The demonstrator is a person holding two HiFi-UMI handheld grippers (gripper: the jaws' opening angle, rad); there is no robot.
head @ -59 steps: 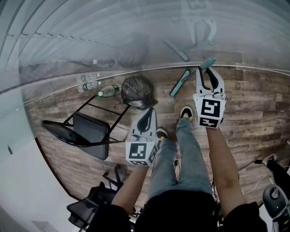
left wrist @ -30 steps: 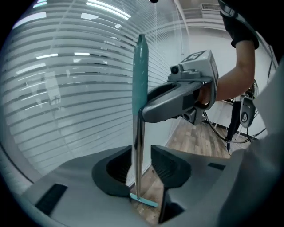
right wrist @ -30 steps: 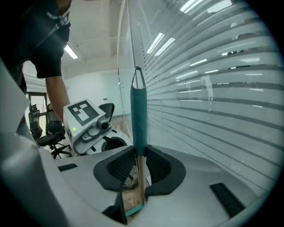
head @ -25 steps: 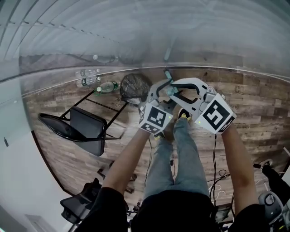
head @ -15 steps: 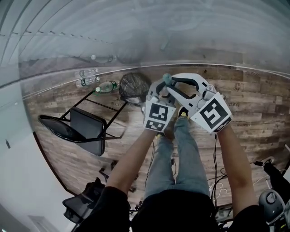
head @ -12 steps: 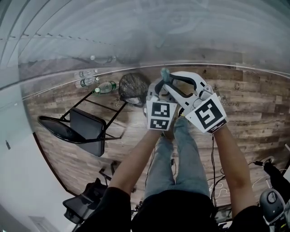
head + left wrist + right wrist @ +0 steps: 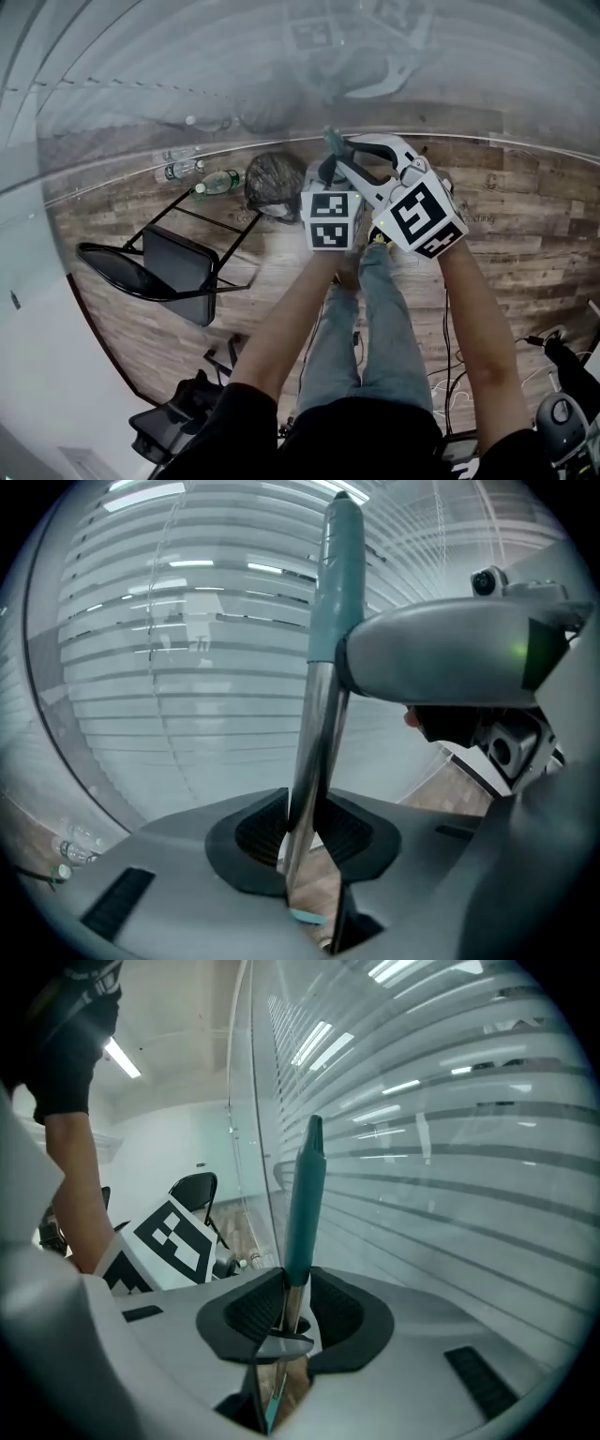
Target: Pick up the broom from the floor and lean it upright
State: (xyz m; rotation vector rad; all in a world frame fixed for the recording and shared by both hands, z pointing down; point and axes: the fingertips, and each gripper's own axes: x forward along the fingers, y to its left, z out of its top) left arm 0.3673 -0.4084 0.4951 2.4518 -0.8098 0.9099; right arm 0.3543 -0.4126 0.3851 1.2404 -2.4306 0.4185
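Over the wooden floor [image 7: 525, 244] in the head view, our grippers meet on the broom [image 7: 332, 142] close to the glass wall [image 7: 187, 84]. The left gripper [image 7: 323, 173] sits just beside the right gripper [image 7: 361, 150], and the teal handle end pokes up past both. A folding chair [image 7: 178, 267], a black bag [image 7: 279, 183] and bottles [image 7: 217, 183] lie to the left, well apart from the pole. Along the left gripper view, the jaws have just been closing and pinch the bare metal shaft, which runs almost straight up. The right gripper clamps it higher, where the teal sleeve begins. Along the right gripper view, the jaws have just eased slightly wider, yet the pads press on that junction. We cannot see the brush end; it is probably near the floor. Nothing stands between handle and glass.
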